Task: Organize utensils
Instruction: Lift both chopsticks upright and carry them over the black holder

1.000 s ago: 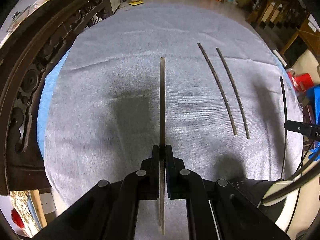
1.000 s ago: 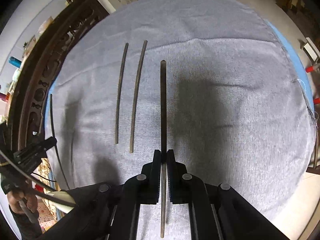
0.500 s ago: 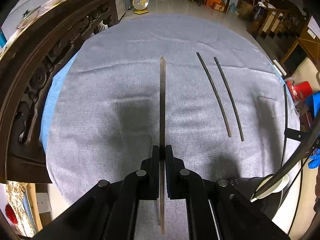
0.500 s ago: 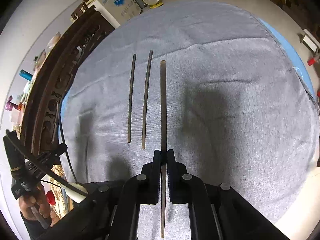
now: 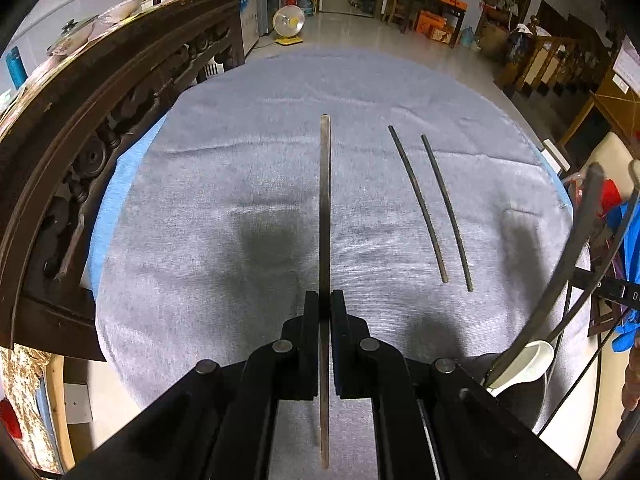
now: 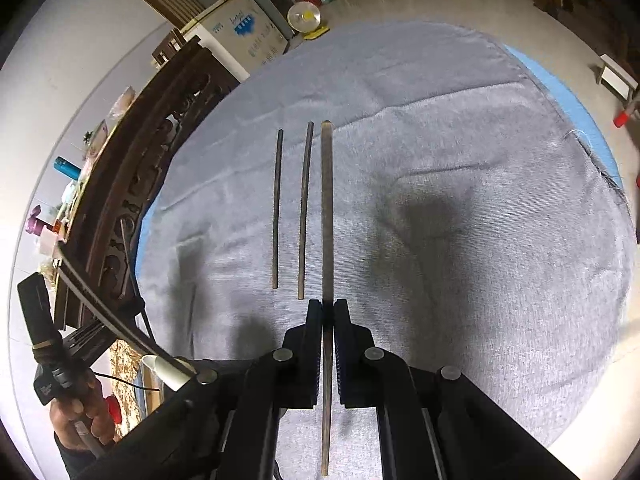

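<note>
Two dark chopsticks lie side by side on the grey cloth [image 5: 240, 184]: one [image 5: 418, 200] and its mate [image 5: 448, 212] in the left wrist view, and again in the right wrist view [image 6: 276, 208] [image 6: 305, 208]. My left gripper [image 5: 325, 300] is shut on a third chopstick [image 5: 325, 200], held above the cloth, left of the pair. My right gripper [image 6: 328, 308] is shut on a fourth chopstick [image 6: 327, 208], just right of the lying pair and parallel to it.
The round table's grey cloth [image 6: 480, 200] has a blue layer at its rim [image 6: 560, 92]. A carved dark wooden bench back [image 5: 80, 140] curves along the left edge. A white-handled spoon [image 5: 520, 364] sticks out near the other gripper. A fan [image 5: 287, 24] stands on the floor beyond.
Both grippers have tilted up and pulled back, so more of the room shows. My right gripper's chopstick has come closer to the lying pair. Both grips are unchanged.
</note>
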